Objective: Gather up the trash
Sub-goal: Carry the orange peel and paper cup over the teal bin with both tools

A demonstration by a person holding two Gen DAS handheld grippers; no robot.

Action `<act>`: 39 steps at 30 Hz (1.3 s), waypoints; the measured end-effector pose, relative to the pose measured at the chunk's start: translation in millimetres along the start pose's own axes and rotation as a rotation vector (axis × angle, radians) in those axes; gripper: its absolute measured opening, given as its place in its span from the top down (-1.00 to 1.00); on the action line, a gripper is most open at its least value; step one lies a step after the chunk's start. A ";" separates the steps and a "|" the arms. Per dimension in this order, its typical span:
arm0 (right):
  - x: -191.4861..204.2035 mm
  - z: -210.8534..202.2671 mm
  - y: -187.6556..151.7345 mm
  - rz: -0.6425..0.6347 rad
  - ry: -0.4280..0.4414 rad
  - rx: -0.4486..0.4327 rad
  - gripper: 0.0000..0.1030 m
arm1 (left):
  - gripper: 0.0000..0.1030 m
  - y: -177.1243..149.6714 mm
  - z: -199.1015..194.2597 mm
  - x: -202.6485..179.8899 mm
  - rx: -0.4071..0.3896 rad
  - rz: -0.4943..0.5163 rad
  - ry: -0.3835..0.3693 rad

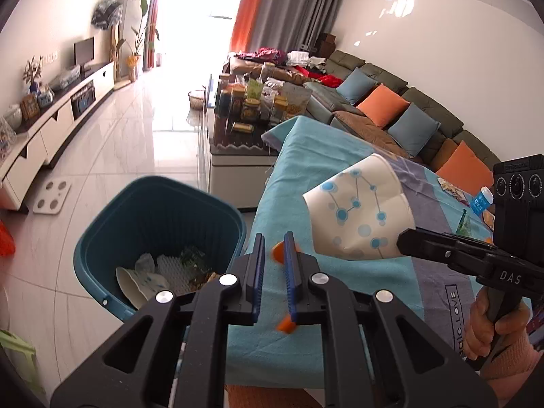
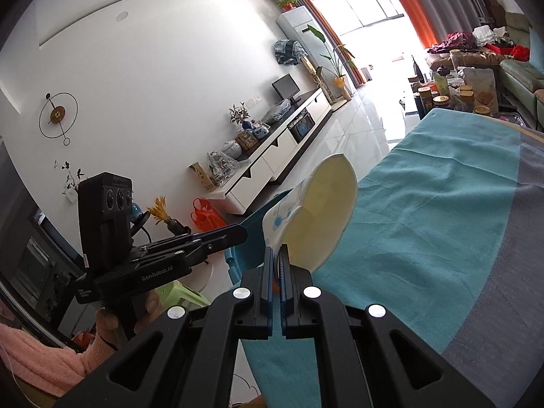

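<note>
A crushed white paper cup with blue dots (image 1: 360,210) hangs over the table's teal cloth (image 1: 306,170), and my right gripper (image 1: 403,238) is shut on its lower edge. In the right wrist view the cup (image 2: 323,210) shows its pale inside, pinched between the pads of the right gripper (image 2: 277,251). My left gripper (image 1: 274,238) hovers at the table's edge beside the teal bin (image 1: 159,214). Its blue pads stand a narrow gap apart with nothing between them. The bin holds another paper cup and several scraps. The left gripper (image 2: 243,231) is left of the cup.
More litter lies at the table's far right: a blue-labelled bottle (image 1: 482,200) and a green wrapper (image 1: 464,221). A low table crowded with jars (image 1: 251,102) stands beyond, a sofa (image 1: 391,108) to the right. A white scale (image 1: 51,197) lies on the floor.
</note>
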State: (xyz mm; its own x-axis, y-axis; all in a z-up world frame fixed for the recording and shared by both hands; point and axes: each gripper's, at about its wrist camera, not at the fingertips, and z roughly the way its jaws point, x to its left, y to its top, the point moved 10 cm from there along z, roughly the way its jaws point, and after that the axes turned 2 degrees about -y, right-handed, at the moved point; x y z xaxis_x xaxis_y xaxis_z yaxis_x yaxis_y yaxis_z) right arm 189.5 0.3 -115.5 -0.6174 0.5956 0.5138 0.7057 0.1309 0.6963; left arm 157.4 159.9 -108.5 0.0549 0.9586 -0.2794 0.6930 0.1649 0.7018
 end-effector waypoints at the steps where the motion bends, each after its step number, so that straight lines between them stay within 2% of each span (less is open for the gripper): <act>1: 0.4 0.8 -0.5 0.000 0.000 0.002 0.96 | 0.80 -3.4 2.6 1.5 0.011 -0.006 -0.006; 3: 1.4 1.1 -1.3 0.000 -0.002 0.005 0.96 | 0.79 -9.9 4.7 2.6 0.027 -0.019 -0.029; 8: -0.7 -2.0 0.0 0.011 -0.012 -0.002 0.96 | 0.35 -25.5 6.6 -8.4 0.052 0.029 -0.090; 15: -2.5 1.9 1.2 0.019 -0.019 0.003 0.96 | 0.37 -43.6 26.2 -13.8 0.103 0.062 -0.078; 19: -1.4 5.9 1.7 0.018 -0.019 0.010 0.96 | 0.65 -50.0 33.6 -16.5 0.123 0.057 -0.101; 23: 1.8 8.8 3.5 0.012 -0.019 0.015 0.96 | 0.72 -46.2 29.6 -16.0 0.101 0.065 -0.092; 31: 10.4 17.2 7.5 -0.010 -0.006 0.022 0.96 | 0.73 -25.8 12.2 5.2 0.036 0.046 -0.041; 39: 18.3 32.8 11.7 -0.029 0.004 0.041 0.96 | 0.73 -13.2 2.4 28.9 0.008 0.026 0.008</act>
State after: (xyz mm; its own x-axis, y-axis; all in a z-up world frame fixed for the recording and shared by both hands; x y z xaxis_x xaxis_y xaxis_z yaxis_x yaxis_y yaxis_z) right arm 197.8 38.8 -114.4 -0.6391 0.5880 0.4959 0.7012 0.1805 0.6897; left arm 151.6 184.8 -127.4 0.0676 0.9644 -0.2557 0.6970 0.1377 0.7037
